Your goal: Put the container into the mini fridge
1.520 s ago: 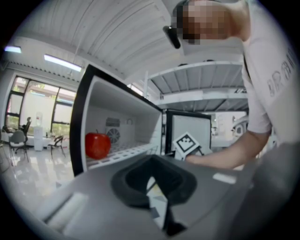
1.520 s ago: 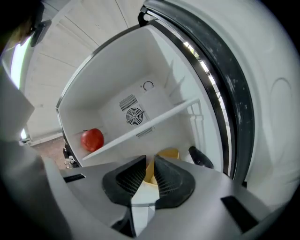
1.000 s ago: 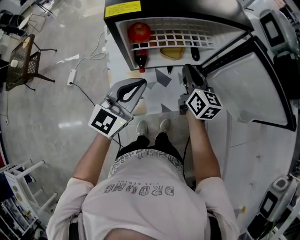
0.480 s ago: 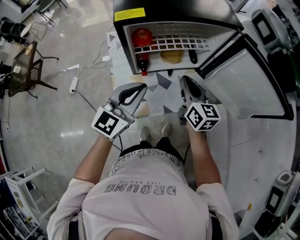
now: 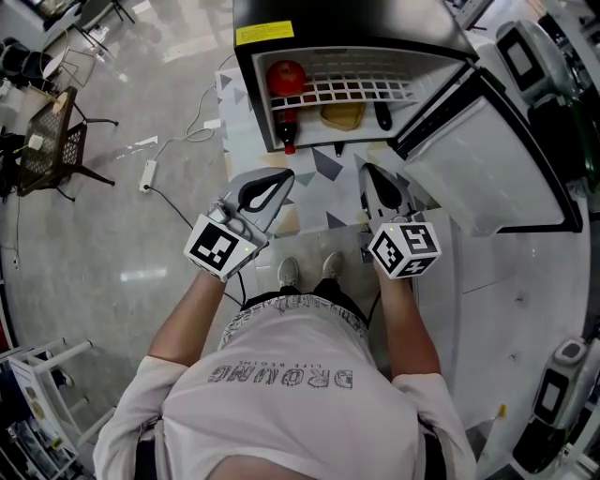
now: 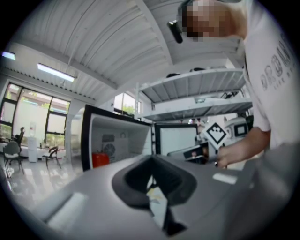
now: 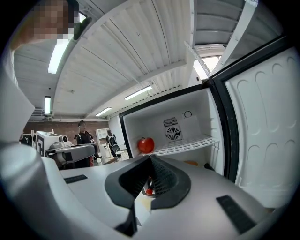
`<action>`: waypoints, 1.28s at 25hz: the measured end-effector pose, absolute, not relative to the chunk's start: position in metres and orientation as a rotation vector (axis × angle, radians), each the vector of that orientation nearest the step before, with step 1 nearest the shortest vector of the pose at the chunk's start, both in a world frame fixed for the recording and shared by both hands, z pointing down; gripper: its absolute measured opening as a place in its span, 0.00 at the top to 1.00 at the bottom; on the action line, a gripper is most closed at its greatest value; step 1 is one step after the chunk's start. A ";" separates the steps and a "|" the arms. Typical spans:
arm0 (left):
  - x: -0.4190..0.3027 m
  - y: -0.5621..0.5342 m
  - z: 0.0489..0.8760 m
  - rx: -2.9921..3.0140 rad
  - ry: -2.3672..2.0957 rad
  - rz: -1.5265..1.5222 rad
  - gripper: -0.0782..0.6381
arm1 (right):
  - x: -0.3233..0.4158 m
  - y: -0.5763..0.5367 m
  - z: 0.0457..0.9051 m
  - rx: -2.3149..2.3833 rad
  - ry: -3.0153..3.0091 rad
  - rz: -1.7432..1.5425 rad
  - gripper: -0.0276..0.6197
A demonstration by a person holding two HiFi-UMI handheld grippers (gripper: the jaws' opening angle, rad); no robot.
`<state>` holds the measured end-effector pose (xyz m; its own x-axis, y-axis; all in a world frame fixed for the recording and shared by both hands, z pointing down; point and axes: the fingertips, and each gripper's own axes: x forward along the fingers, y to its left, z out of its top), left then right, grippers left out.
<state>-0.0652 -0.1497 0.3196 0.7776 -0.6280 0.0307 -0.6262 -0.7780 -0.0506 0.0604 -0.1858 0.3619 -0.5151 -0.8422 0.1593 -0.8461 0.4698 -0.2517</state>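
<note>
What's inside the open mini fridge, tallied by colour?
Red: 1, round red fruit on the white wire shelf
Dark with red: 1, dark bottle with red label
Yellow-tan: 1, yellow-tan flat item
Black: 1, small black object
Total: 4

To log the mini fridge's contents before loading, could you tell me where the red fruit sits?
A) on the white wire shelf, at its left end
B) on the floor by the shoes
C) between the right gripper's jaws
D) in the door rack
A: the red fruit rests at the left end of the white wire shelf inside the open mini fridge.
</note>
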 end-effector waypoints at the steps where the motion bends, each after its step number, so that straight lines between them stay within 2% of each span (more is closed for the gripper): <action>1: -0.065 -0.149 0.320 -2.926 1.032 -0.072 0.88 | 0.060 -0.184 0.360 1.538 -2.685 0.460 0.95; 32: -0.048 -0.157 0.314 -2.906 1.059 -0.081 0.88 | 0.066 -0.181 0.335 1.443 -2.730 0.337 0.96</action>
